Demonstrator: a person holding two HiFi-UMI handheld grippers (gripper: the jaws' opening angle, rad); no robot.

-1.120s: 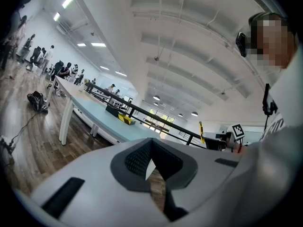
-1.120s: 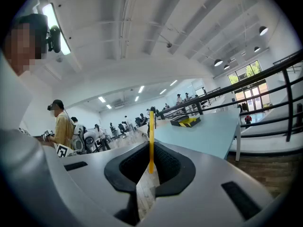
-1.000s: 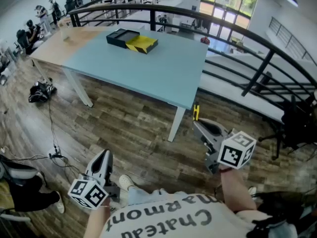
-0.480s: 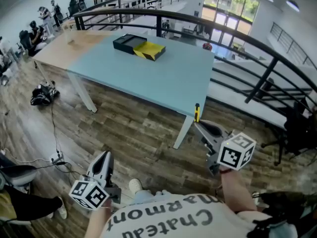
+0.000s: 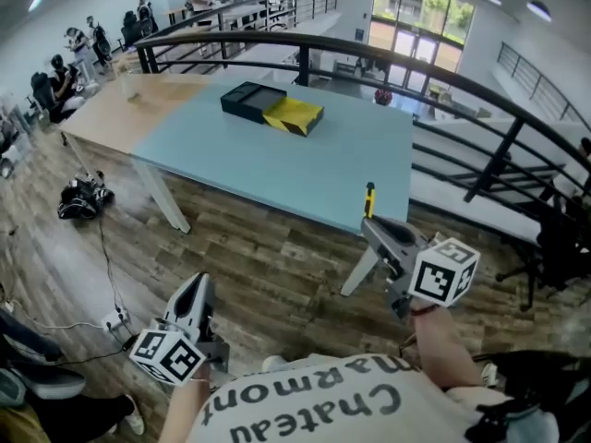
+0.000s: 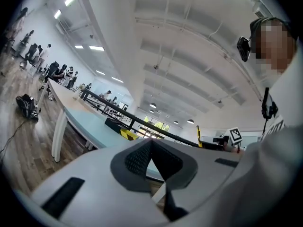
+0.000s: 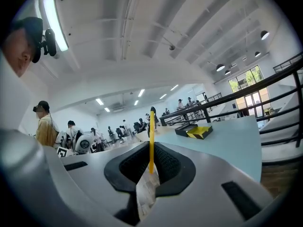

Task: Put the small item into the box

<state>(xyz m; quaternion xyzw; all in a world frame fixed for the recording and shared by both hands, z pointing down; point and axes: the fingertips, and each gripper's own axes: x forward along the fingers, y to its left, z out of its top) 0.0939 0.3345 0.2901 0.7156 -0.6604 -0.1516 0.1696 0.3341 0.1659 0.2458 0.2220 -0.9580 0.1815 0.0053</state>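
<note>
The right gripper view showed the right gripper [image 7: 150, 168] pinching a thin yellow stick [image 7: 151, 136] upright. The left gripper [image 6: 152, 148] was pressed together on nothing. In the head view, both hung low over the floor [image 5: 249, 247], short of the surface [image 5: 305, 169] carrying the box [image 5: 253, 101].

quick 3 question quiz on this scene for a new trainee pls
1. True or false: the left gripper has something between its jaws.
2. Where does the box sit? A on the floor; B on the blue table; C on the railing.
3. Fill in: the right gripper is shut on a thin ___ item.
Key: 1 false; 2 B; 3 yellow.
</note>
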